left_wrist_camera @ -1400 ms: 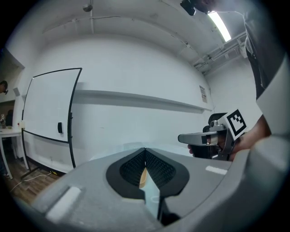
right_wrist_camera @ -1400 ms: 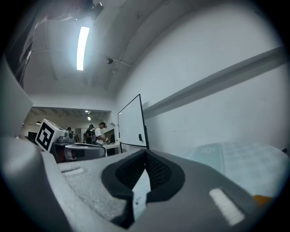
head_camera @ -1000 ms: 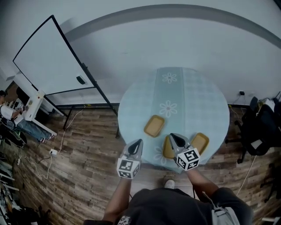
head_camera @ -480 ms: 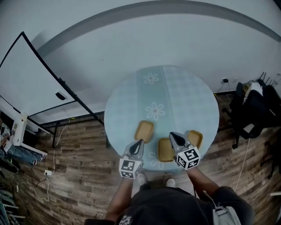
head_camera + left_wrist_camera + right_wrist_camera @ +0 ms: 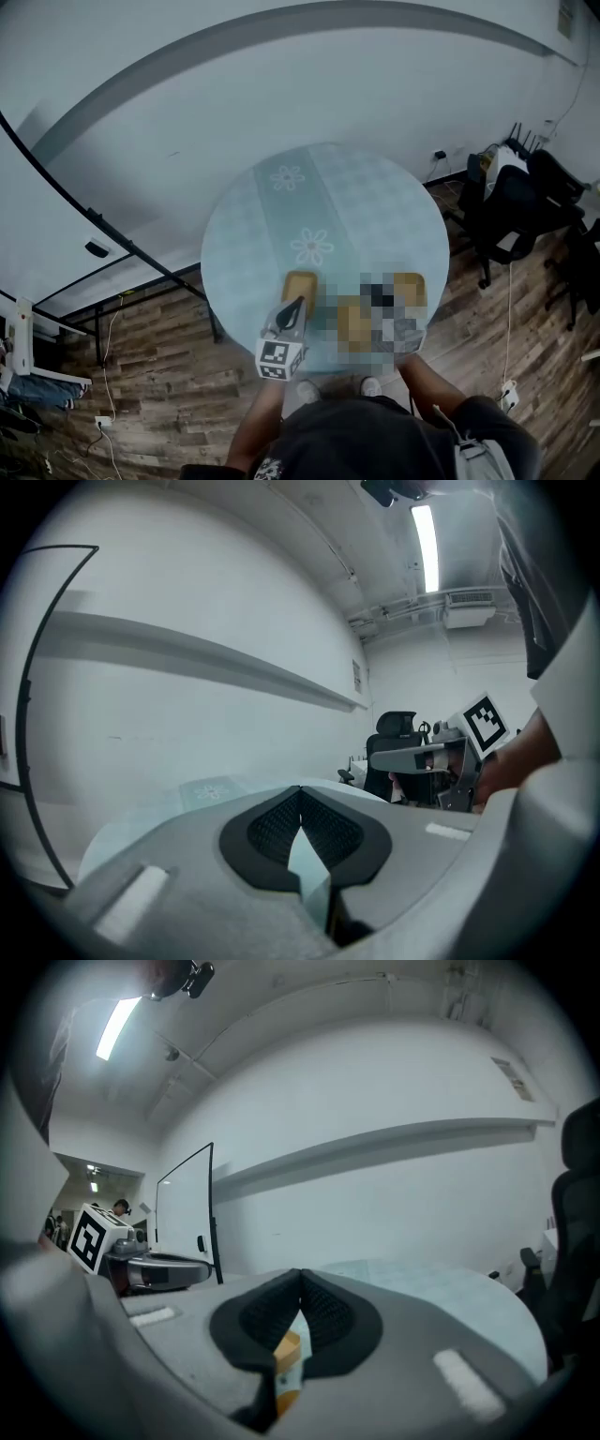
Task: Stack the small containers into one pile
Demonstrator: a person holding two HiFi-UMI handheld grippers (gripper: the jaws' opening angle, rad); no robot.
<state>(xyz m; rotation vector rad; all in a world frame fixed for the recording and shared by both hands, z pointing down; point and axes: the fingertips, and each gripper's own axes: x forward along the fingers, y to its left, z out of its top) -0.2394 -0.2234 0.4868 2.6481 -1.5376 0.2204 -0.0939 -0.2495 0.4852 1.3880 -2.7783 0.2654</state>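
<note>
Read this as the opening approach, with no stacking done yet. Counted three small yellow containers on the round table (image 5: pixel 375 211), all near its near edge and each apart from the others: a left container (image 5: pixel 298 284), a middle container (image 5: pixel 349 323) largely blurred over, and a right container (image 5: pixel 410 287). Found the left gripper (image 5: pixel 296 307) with fingers pressed together on nothing, tip at the near edge of the left container, seemingly above it rather than touching. Found the right gripper (image 5: pixel 300 1283) likewise empty with fingers pressed together, a slice of one yellow container visible beyond them lower down; could not tell which one. Judged the next move to call for spreading one pair of fingers, lowering onto a container's rim, pinching it and carrying it squarely over a neighbour so as to nest. Against a second earlier: saw the left gripper brought from beside the table, over the floor (image 5: pixel 159 394), up to the left container; saw the head view swung, sliding the whiteboard (image 5: pixel 66 234) nearly out at the left and drawing the office chair (image 5: pixel 511 211) further in at the right; noted the same spacing among the containers and both pairs of fingers closed as before.
</note>
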